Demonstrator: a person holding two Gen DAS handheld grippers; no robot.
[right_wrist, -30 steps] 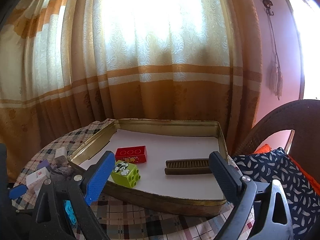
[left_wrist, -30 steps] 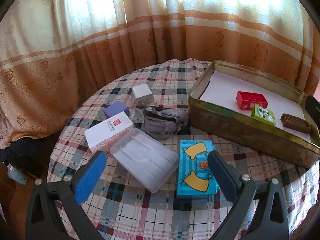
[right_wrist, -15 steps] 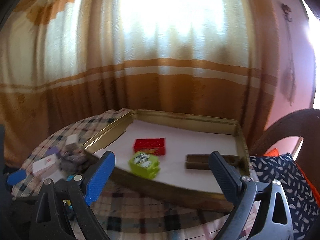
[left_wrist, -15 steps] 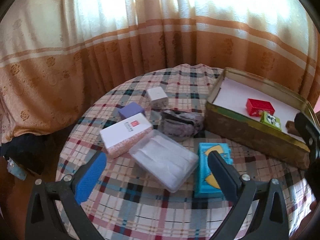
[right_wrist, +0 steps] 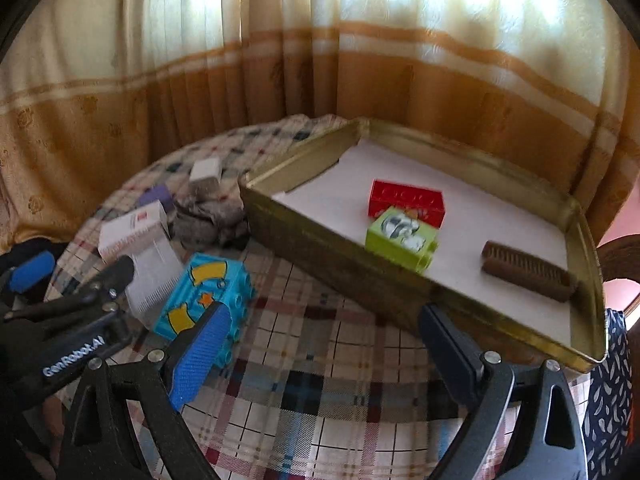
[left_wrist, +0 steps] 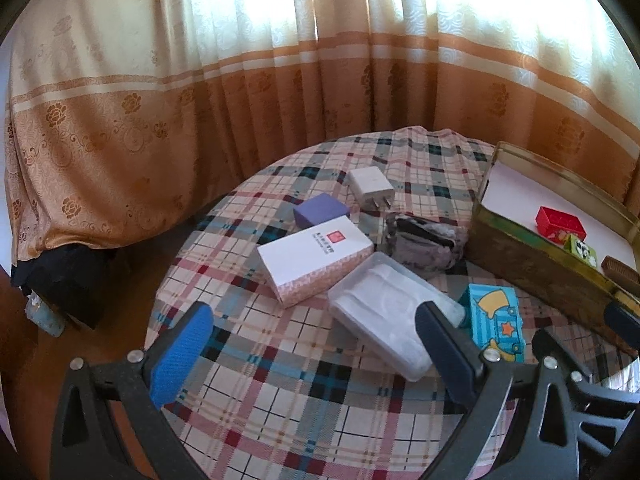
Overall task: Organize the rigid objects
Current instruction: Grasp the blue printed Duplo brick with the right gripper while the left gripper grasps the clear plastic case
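A gold tin tray (right_wrist: 320, 236) (left_wrist: 532, 264) on the plaid table holds a red brick (right_wrist: 406, 202), a green brick (right_wrist: 402, 238) and a brown comb (right_wrist: 528, 270). On the cloth lie a blue toy brick (right_wrist: 204, 300) (left_wrist: 496, 320), a clear plastic case (left_wrist: 384, 316), a white box (left_wrist: 316, 258), a purple block (left_wrist: 320, 210) and a white charger (left_wrist: 370, 188). My left gripper (left_wrist: 316, 344) is open and empty above the table's near edge, by the clear case. My right gripper (right_wrist: 320, 344) is open and empty, between the blue brick and the tray.
A grey cloth pouch (left_wrist: 424, 242) lies between the charger and the tray. Orange curtains (left_wrist: 280, 80) hang close behind the round table. A patterned cushion (right_wrist: 608, 380) sits to the right. The left gripper shows in the right wrist view (right_wrist: 76, 280).
My left gripper has pulled back and swung left, so the objects sit farther right. My right gripper has swung left and down towards the blue brick. Both stay open.
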